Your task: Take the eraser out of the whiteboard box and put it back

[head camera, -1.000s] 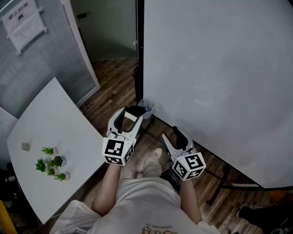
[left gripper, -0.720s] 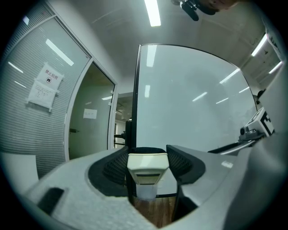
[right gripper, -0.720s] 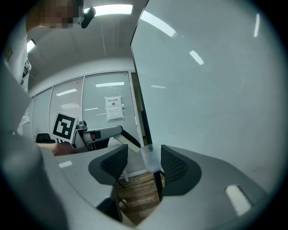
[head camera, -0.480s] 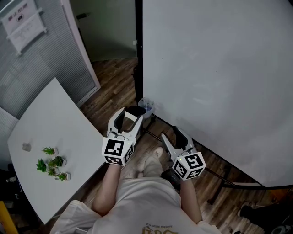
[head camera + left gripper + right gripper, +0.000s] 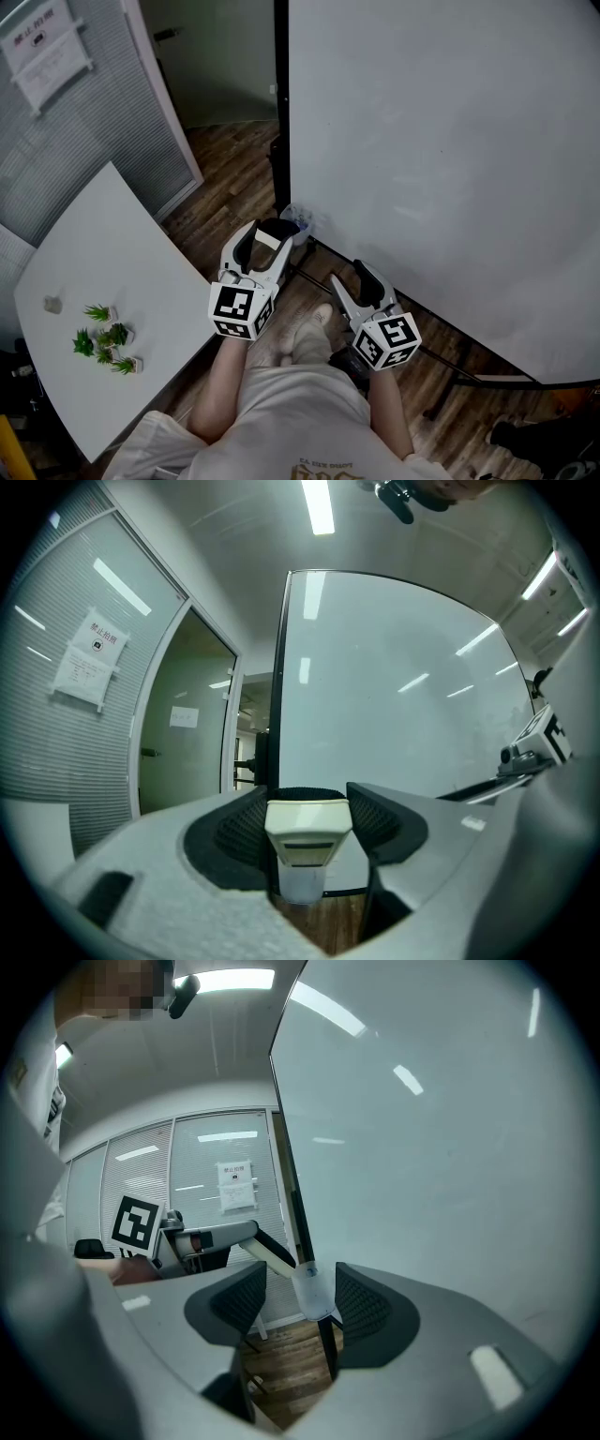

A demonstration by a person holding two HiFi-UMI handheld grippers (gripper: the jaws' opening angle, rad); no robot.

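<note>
Whiteboard (image 5: 441, 159) behind, left gripper (image 5: 269, 234) clamps the eraser (image 5: 267, 242) near the whiteboard box (image 5: 297, 218), right gripper (image 5: 349, 274) gapes empty; a misaimed release could miss it.

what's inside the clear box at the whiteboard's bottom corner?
Nothing visible through its translucent wall: box looks empty. The eraser sits clamped in the left gripper, covering the box's top in the left gripper view.

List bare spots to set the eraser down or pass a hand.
Free: the table from the plants to its far corner; the floor strip between table and whiteboard. Crowded: the plants and a grey lump at the table's left edge; the whiteboard's lower corner, with the box, left gripper and right gripper.
</note>
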